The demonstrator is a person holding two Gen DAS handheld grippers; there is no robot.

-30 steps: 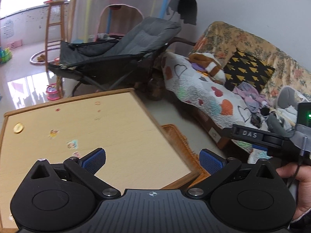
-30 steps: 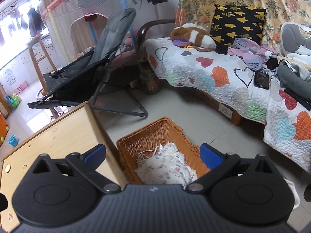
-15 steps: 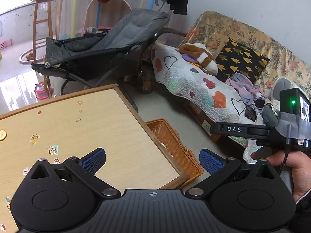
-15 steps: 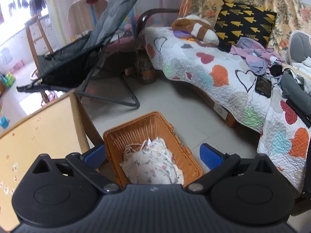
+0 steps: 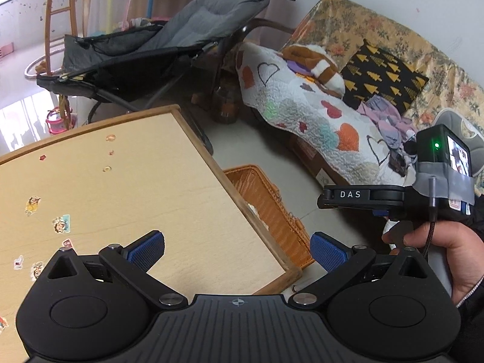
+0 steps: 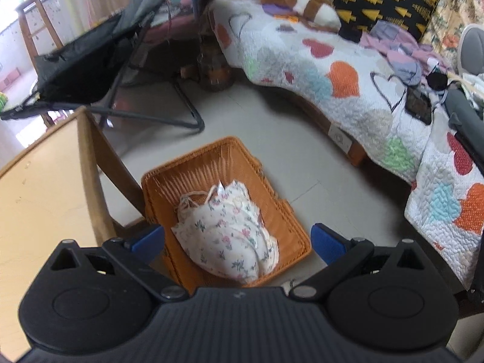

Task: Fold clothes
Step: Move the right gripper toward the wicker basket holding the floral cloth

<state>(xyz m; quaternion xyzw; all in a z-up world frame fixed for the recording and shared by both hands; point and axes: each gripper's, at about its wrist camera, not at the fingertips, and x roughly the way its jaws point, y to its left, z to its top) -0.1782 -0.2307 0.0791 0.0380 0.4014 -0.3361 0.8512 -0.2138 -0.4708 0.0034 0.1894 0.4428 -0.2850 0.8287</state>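
A white garment with a small floral print (image 6: 233, 236) lies bunched in an orange wicker basket (image 6: 217, 157) on the tiled floor, just beside the corner of a low wooden table (image 5: 127, 181). The right gripper (image 6: 237, 243) hangs above the basket with its blue-padded fingers (image 6: 325, 242) spread wide, holding nothing; from its own camera the garment sits right between the two pads, lower down, apart from them. The garment's thin straps point toward the far wall of the basket.

The left gripper (image 5: 237, 249) hovers over the near corner of the table, its jaws likewise wide apart and empty. One blue pad is over the tabletop, the other past the table's edge, over the floor near the basket. Only a sliver of white cloth shows in the basket from that side, behind the table's rim. The tabletop carries a scatter of small stickers (image 5: 62, 224).

In the left view the person's right hand (image 5: 435, 251) grips the handle of the right tool, whose camera (image 5: 444, 151) shows a green light. Behind stands a sofa under a heart-patterned quilt (image 6: 348, 69), with loose clothes (image 6: 396, 45) heaped near a black cushion with yellow trees (image 6: 384, 0). A grey folding lounge chair (image 5: 151, 48) stands beyond the table.
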